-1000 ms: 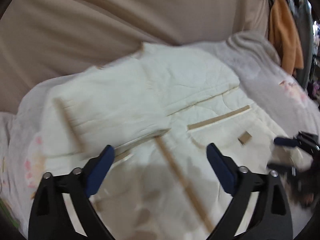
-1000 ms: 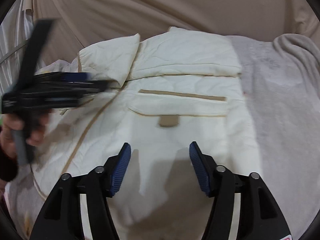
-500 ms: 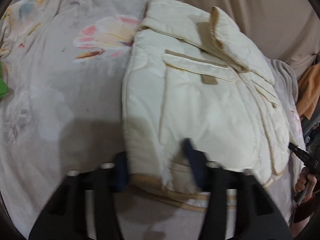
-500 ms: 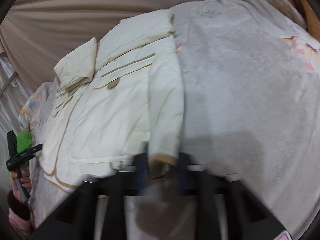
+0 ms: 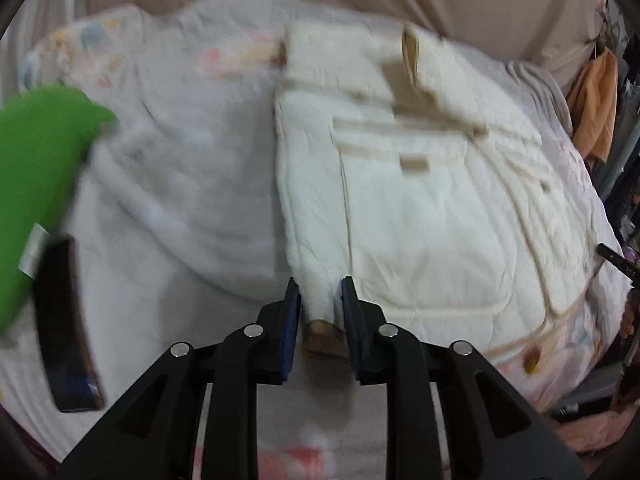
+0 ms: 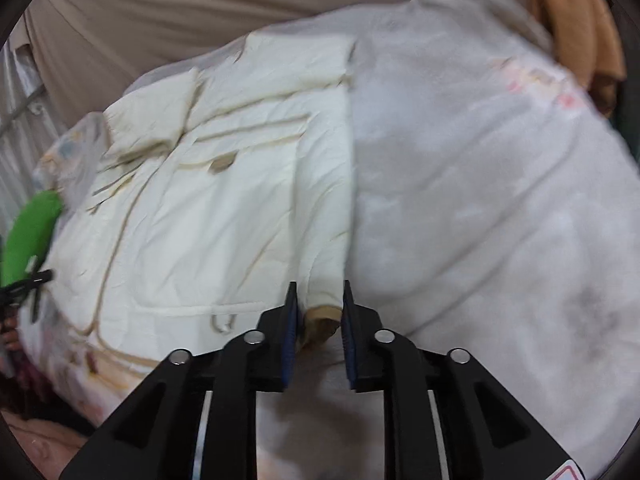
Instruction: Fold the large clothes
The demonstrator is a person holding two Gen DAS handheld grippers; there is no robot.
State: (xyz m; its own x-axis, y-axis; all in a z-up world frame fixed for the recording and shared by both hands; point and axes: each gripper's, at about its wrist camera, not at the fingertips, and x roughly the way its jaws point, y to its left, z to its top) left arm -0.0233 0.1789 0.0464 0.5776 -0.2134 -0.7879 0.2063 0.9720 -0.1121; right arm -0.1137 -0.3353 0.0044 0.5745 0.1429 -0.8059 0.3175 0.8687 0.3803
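A cream quilted padded jacket with tan trim [image 5: 420, 208] lies spread flat on a bed covered by a pale grey fleece blanket [image 5: 180, 184]. The left claw [image 5: 318, 300] has its jaws closing, pinched narrowly on the tan cuff of one sleeve [image 5: 320, 332] at the jacket's near edge. The right claw [image 6: 318, 300] has its jaws easing open, with the other tan sleeve cuff [image 6: 320, 320] between its blue pads [image 6: 290, 320]. A bright green cloth [image 5: 36, 184] lies on the blanket apart from the jacket.
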